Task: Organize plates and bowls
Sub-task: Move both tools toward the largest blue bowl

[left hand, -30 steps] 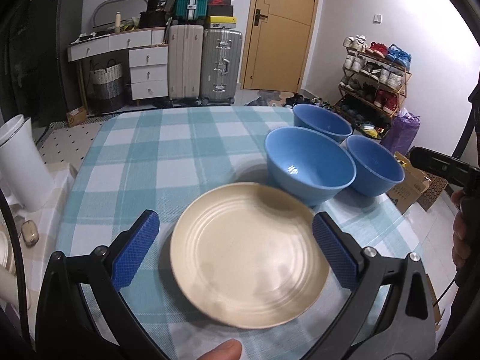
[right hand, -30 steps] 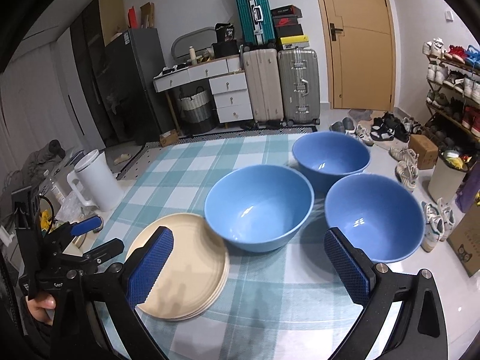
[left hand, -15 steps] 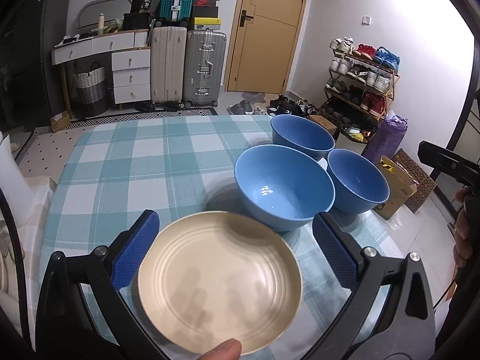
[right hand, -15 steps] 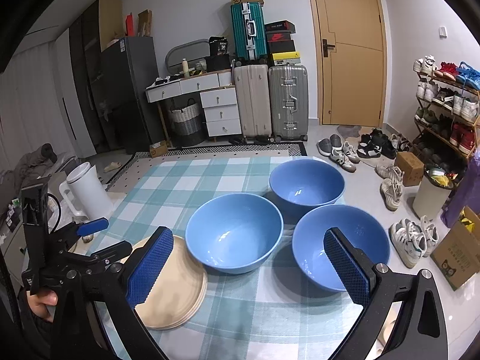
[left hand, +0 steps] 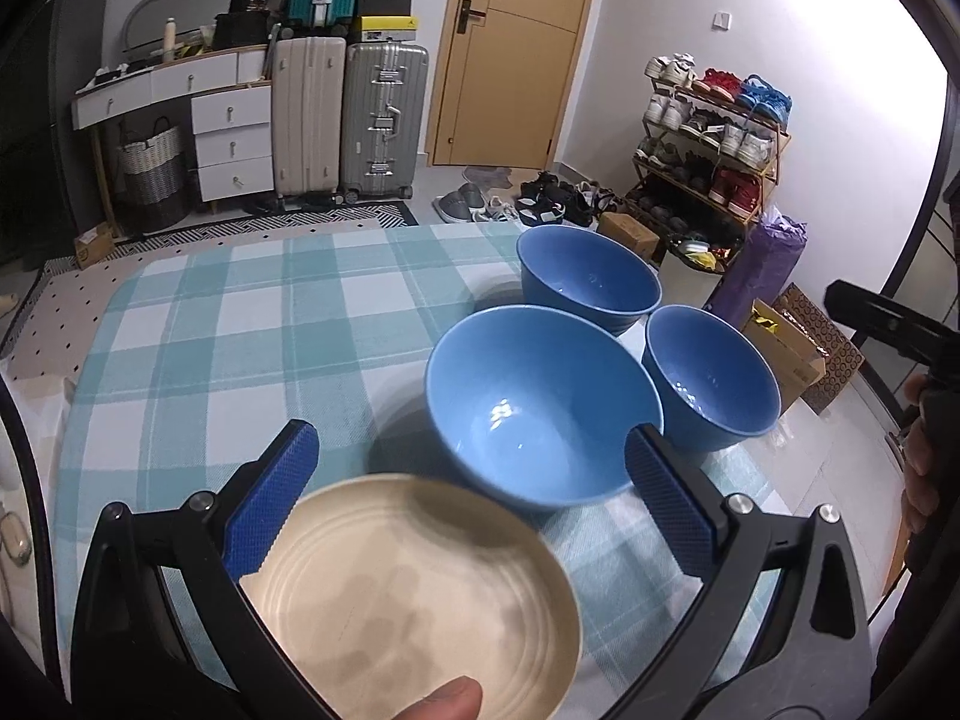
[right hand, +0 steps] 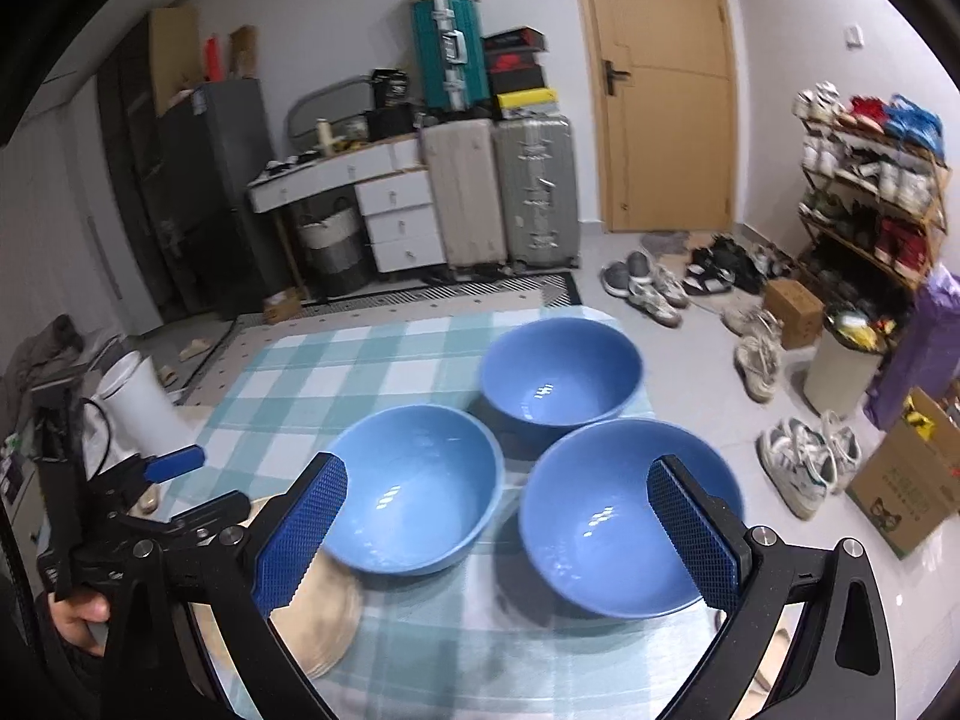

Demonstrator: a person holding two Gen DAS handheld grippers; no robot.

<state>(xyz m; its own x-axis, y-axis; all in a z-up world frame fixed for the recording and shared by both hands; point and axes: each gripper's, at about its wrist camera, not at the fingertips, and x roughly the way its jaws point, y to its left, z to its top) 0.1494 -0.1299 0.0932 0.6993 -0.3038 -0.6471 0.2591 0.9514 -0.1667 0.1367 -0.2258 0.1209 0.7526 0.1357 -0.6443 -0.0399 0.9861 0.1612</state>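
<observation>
checked cloth, 3 bowls, 1 plate stack

a teal and white checked tablecloth [left hand: 240,324] covers the table, with suitcases [left hand: 351,120], a wooden door [left hand: 510,48] and a shoe rack [left hand: 714,144] along the far wall. in the left wrist view, 3 blue bowls sit upright in the center right of the frame: the nearest bowl [left hand: 540,414] in the middle, the far bowl [left hand: 588,279] above it, the right bowl [left hand: 711,378] just beside both. a cream plate stack [left hand: 414,594] fills the bottom center, its edge close to the nearest bowl. the left gripper [left hand: 465,510] is spread wide, with the plate stack's far part and the nearest bowl's front showing between its blue pads, pinching nothing. in the right wrist view, the right gripper [right hand: 495,534] is spread too, over the gap between 2 bowls, empty.
</observation>
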